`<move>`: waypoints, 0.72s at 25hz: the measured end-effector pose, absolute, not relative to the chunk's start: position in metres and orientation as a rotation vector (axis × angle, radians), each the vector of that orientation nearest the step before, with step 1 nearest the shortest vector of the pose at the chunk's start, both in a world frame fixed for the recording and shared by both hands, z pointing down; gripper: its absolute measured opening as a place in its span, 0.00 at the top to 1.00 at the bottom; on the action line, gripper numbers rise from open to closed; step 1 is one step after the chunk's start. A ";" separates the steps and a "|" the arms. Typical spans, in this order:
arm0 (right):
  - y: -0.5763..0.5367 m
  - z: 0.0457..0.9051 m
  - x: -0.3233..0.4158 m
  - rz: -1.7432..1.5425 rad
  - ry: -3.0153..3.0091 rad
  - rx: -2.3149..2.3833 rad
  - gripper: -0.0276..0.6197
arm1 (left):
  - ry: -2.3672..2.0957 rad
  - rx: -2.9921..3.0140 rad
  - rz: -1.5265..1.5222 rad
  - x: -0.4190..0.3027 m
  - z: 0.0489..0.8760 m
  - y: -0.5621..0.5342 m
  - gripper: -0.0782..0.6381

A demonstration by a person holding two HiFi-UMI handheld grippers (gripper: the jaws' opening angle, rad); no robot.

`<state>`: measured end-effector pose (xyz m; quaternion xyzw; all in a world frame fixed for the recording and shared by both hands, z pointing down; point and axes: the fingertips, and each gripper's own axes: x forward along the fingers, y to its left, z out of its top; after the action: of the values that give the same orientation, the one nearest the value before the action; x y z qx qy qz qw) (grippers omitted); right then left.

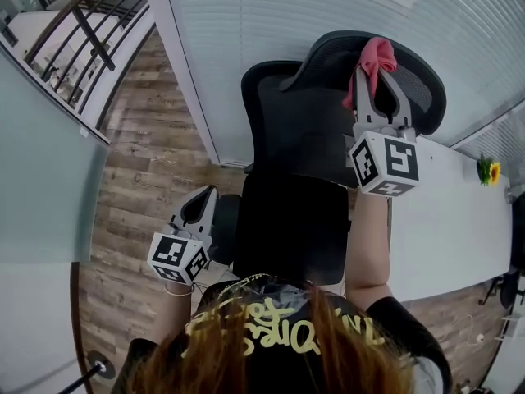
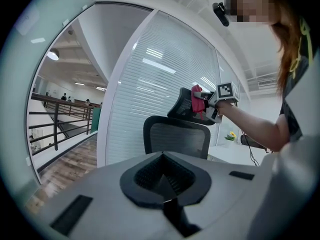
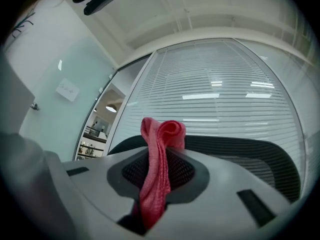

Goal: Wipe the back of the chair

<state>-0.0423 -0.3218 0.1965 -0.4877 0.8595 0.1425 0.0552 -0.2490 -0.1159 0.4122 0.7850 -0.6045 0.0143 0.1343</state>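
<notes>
A black mesh office chair (image 1: 299,130) stands before me, its back facing me and its headrest (image 1: 410,80) at the top. My right gripper (image 1: 376,68) is raised at the headrest, shut on a red cloth (image 1: 373,58) that bunches out past the jaws; the cloth (image 3: 157,159) fills the right gripper view with the headrest (image 3: 250,151) just behind it. My left gripper (image 1: 199,206) hangs low at the chair's left side, shut and holding nothing. From the left gripper view the chair back (image 2: 177,139) and red cloth (image 2: 197,100) show ahead.
A white desk (image 1: 447,220) runs along the right with a small yellow flower (image 1: 489,171) on it. A blinds-covered glass wall (image 1: 271,15) stands behind the chair. Wooden flooring (image 1: 135,179) and a stair railing (image 1: 82,31) lie to the left.
</notes>
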 end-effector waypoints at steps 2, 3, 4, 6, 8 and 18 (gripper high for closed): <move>-0.319 0.197 -0.054 0.429 2.618 -1.463 0.85 | -1.743 2.283 0.039 -0.255 0.414 -0.115 0.90; -0.317 0.198 -0.060 0.419 2.621 -1.448 0.85 | -1.739 2.286 0.040 -0.259 0.416 -0.115 0.90; -0.315 0.198 -0.067 0.411 2.624 -1.434 0.85 | -1.737 2.289 0.042 -0.263 0.418 -0.114 0.90; -0.313 0.199 -0.077 0.408 2.630 -1.417 0.85 | -1.737 2.289 0.045 -0.269 0.421 -0.114 0.90; -0.311 0.199 -0.081 0.405 2.633 -1.407 0.85 | -1.736 2.285 0.042 -0.271 0.421 -0.114 0.90; -0.296 0.201 -0.105 0.308 2.616 -1.279 0.85 | -1.748 2.278 0.039 -0.282 0.418 -0.117 0.90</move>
<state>-0.1054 -0.2959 0.2011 -0.4343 0.8883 0.1045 0.1067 -0.2820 -0.1170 0.4184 0.7859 -0.6033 0.0133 0.1346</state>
